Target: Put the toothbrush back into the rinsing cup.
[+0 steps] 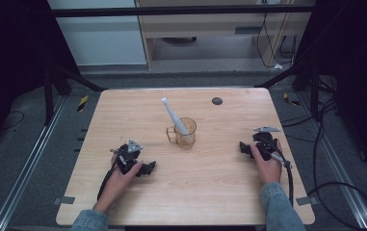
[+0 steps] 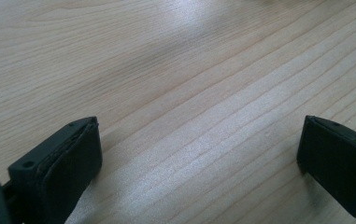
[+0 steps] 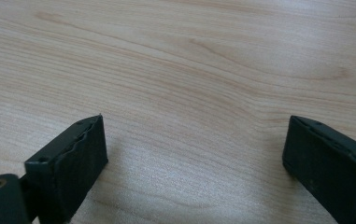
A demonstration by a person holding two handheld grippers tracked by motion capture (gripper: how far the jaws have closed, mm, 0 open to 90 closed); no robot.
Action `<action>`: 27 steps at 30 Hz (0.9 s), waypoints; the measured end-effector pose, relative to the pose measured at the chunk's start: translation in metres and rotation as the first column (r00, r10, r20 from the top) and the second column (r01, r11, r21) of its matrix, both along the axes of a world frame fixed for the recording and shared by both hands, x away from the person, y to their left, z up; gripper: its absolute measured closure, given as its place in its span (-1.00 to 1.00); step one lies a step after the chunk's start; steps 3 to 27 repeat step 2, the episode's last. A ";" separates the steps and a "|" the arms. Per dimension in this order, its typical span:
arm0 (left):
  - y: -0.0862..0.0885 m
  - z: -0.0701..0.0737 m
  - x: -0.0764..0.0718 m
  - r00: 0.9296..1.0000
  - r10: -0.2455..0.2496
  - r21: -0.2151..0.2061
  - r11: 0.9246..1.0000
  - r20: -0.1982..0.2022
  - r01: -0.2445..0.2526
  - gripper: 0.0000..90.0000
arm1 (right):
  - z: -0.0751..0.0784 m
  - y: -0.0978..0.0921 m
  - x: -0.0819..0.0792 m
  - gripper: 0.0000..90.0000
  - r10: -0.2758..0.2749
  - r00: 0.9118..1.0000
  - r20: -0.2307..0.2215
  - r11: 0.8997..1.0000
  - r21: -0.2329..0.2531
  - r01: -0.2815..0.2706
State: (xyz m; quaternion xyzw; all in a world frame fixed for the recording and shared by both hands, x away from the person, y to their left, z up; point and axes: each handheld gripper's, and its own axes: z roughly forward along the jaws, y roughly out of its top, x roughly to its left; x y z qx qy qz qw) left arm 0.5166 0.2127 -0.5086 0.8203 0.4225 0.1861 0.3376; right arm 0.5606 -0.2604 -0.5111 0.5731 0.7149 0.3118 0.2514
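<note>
We see a light wooden table (image 1: 210, 192) carrying an amber glass mug (image 1: 186, 134) with a white tube (image 1: 174, 115) leaning inside, and a small dark disc (image 1: 216, 101) near its far edge.

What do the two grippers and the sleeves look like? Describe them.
Both are black hand-held tools. The left gripper and the right gripper each carry a grey three-cornered plate on top and trail a black cable. Their jaws are blocky black pads, with wavy inner edges in the gripper views. The person wears blue denim sleeves.
</note>
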 end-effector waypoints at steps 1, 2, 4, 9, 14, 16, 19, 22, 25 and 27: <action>0.000 0.000 0.000 1.000 0.000 0.000 1.000 0.000 0.000 -1.00 | 0.000 0.001 0.000 -0.91 -0.012 1.000 -0.003 1.000 0.002 0.012; 0.000 0.000 0.000 1.000 0.000 0.000 1.000 0.000 0.000 -1.00 | 0.000 0.001 -0.001 -0.93 -0.025 1.000 -0.006 1.000 0.003 0.025; 0.000 0.000 0.000 1.000 0.000 0.000 1.000 0.000 0.000 -1.00 | 0.000 0.001 -0.001 -0.93 -0.025 1.000 -0.006 1.000 0.003 0.025; 0.000 0.000 0.000 1.000 0.000 0.000 1.000 0.000 0.000 -1.00 | 0.000 0.001 -0.001 -0.93 -0.025 1.000 -0.006 1.000 0.003 0.025; 0.000 0.000 0.000 1.000 0.000 0.000 1.000 0.000 0.000 -1.00 | 0.000 0.001 -0.001 -0.93 -0.025 1.000 -0.006 1.000 0.003 0.025; 0.000 0.000 0.000 1.000 0.000 0.000 1.000 0.000 0.000 -1.00 | 0.000 0.001 -0.001 -0.93 -0.025 1.000 -0.006 1.000 0.003 0.025; 0.000 0.000 0.000 1.000 0.000 0.000 1.000 0.000 0.000 -1.00 | 0.000 0.001 -0.001 -0.93 -0.025 1.000 -0.006 1.000 0.003 0.025; 0.000 0.000 0.000 1.000 0.000 0.000 1.000 0.000 0.000 -1.00 | 0.000 0.001 -0.001 -0.93 -0.025 1.000 -0.006 1.000 0.003 0.025; 0.000 0.000 0.000 1.000 0.000 0.000 1.000 0.000 0.000 -1.00 | 0.000 0.001 -0.001 -0.93 -0.025 1.000 -0.006 1.000 0.003 0.025; 0.000 0.000 0.000 1.000 0.000 0.000 1.000 0.000 0.000 -1.00 | 0.000 0.001 -0.001 -0.93 -0.025 1.000 -0.006 1.000 0.003 0.025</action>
